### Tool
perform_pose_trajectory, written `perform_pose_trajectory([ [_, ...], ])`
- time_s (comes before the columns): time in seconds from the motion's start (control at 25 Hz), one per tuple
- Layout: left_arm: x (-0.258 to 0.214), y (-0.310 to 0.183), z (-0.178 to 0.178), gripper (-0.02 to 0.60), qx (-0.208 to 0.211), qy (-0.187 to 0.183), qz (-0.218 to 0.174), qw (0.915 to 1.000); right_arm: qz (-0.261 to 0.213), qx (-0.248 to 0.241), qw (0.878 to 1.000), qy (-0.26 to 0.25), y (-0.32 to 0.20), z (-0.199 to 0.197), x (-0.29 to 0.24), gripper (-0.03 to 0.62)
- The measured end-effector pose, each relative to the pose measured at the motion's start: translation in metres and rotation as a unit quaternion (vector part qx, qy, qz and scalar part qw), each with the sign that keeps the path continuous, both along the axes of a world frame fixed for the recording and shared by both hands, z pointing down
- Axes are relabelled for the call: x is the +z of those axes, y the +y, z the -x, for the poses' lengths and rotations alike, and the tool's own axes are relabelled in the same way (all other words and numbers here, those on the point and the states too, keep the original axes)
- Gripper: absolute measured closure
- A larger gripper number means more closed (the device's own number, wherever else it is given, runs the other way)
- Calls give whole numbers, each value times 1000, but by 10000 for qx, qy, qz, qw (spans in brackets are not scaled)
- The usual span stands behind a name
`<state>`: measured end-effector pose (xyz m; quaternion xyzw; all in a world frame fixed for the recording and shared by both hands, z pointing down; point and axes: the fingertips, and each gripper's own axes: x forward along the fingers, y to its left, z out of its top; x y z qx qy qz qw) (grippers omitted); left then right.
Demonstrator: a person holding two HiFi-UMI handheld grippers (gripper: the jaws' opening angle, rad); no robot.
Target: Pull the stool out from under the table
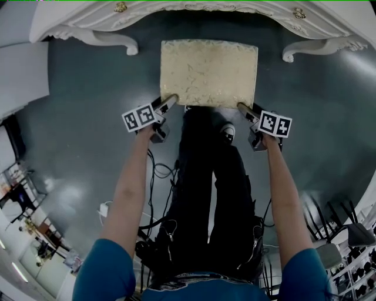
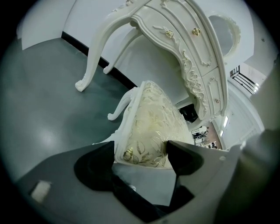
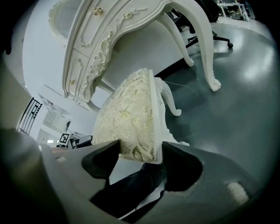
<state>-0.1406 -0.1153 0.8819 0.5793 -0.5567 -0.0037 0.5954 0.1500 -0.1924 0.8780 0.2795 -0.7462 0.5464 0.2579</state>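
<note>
1. Stool (image 1: 208,73): stands on the grey floor (image 1: 76,117), just in front of the ornate white counter (image 1: 194,9), centred between its curved legs (image 1: 120,42).
2. Left hand-held gripper (image 1: 170,101) and right hand-held gripper (image 1: 244,107): each clamped on a near seat corner.
3. Obstruction: the person's legs (image 1: 205,176) stand directly behind the stool, with cables (image 1: 161,171) lying beside them.

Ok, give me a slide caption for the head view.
The left gripper and right gripper each grip a near corner of the cream upholstered stool, in front of the ornate white table.
</note>
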Motion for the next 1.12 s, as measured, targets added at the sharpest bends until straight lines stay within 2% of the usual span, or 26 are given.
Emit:
perform_pose_trajectory([
  [0.24, -4, 22, -6, 225, -442, 31, 117, 9990, 267, 160, 9995, -45, 31, -12, 2, 283],
  [0.52, -4, 20, -4, 218, -284, 54, 315, 9991, 247, 164, 9995, -120, 34, -12, -2, 275],
  [0.68, -13, 24, -3, 221, -134, -267, 492, 9983, 160, 135, 9997, 109, 36, -14, -9, 270],
  [0.76, -24, 26, -3, 225, -109, -395, 455, 9981, 52, 139, 9998, 111, 35, -16, -19, 272],
  [0.92, -60, 25, -5, 235, -136, -410, 188, 9989, -231, 307, 9992, -59, 24, -19, -57, 282],
  [1.12, -119, 22, -20, 267, 335, -652, -209, 9971, -667, 382, 9969, -139, 13, -21, -119, 327],
])
